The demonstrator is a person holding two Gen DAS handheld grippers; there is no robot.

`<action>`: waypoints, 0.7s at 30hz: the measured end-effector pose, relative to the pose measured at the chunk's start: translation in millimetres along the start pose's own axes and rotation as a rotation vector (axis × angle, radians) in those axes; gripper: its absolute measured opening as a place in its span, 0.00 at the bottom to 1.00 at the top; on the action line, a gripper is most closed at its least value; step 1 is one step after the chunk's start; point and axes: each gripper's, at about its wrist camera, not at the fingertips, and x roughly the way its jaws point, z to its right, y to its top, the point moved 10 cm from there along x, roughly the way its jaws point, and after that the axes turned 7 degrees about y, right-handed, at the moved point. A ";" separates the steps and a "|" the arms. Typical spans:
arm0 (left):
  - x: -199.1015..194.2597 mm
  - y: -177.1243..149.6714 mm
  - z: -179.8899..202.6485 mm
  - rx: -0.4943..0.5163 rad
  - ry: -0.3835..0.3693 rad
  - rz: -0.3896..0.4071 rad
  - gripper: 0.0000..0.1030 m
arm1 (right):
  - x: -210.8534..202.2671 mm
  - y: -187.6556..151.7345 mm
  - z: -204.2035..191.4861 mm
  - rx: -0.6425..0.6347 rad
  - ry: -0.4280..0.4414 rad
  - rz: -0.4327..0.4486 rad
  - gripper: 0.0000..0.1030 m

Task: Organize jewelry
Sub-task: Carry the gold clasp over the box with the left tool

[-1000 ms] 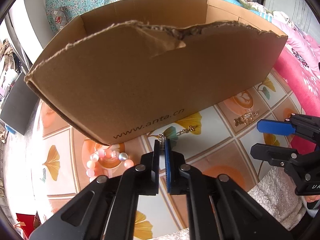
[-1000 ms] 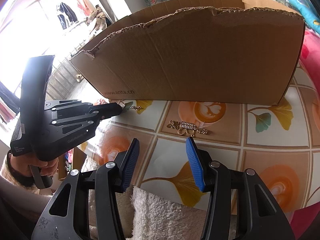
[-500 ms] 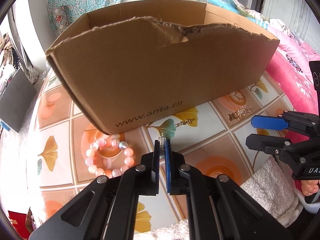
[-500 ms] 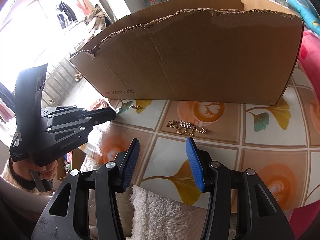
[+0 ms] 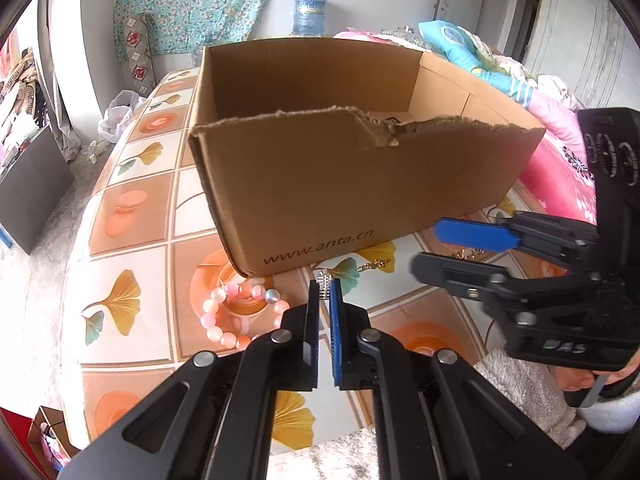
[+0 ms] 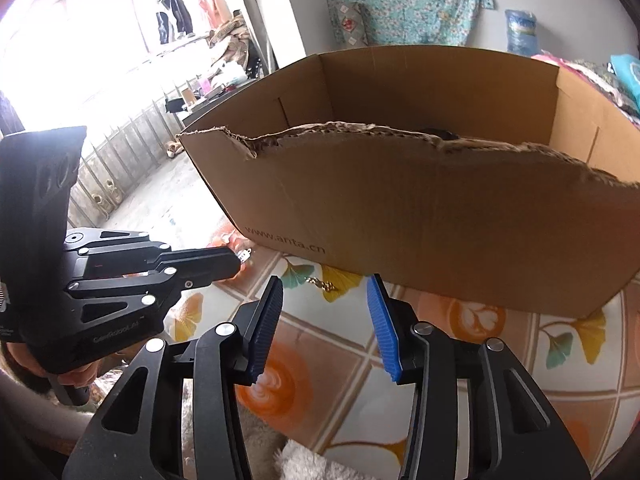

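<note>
Your desk (image 5: 132, 224) wears a glossy cloth of square tiles, orange cups and gold ginkgo leaves. A bed heaped with pink and blue bedding (image 5: 556, 152) runs along its far side. The big brown cardboard box (image 5: 360, 184) fills the middle and stands in front of both your grippers; it is open-topped, its near wall torn ragged along the rim, with a web address printed low on it. What lies inside is mostly hidden from you behind that wall.

A white fuzzy towel (image 6: 308, 460) lies at the near edge under your right gripper (image 6: 326, 286), whose ribbed blue pads are closing with nothing between them.

Just beside the box's near corner sits a bracelet (image 5: 236, 316) of round pink beads, one pearly blue, lying flat in a loop. A thin gold chain (image 5: 374, 266) lies on a leaf near the box's foot.

Your left gripper (image 5: 325, 286) is pressed together on a small silver clasp (image 5: 323, 280), ridged and metallic, held at the very tips above the desk, close to the box wall.
</note>
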 end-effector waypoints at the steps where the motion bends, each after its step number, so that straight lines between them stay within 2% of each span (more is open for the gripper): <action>1: -0.4 -0.9 -1.0 -0.003 -0.003 0.000 0.04 | 4.5 1.2 0.3 -0.012 -0.006 -0.007 0.35; 8: 0.8 -0.5 2.5 -0.010 -0.018 -0.002 0.04 | 31.4 0.6 2.1 -0.086 -0.074 -0.076 0.21; 12: -1.8 -2.3 -2.7 -0.016 -0.017 0.003 0.04 | 33.4 2.3 3.6 -0.133 -0.128 -0.078 0.15; 14: -0.8 -1.8 -2.0 -0.020 -0.016 0.003 0.04 | 34.9 3.9 2.4 -0.138 -0.129 -0.085 0.09; 15: -1.1 -1.8 -2.4 -0.021 -0.015 0.005 0.04 | 34.6 4.8 4.0 -0.133 -0.127 -0.091 0.03; 21: -4.6 -1.9 -0.9 -0.028 -0.011 0.019 0.04 | 23.3 8.8 13.2 -0.070 -0.068 -0.103 0.00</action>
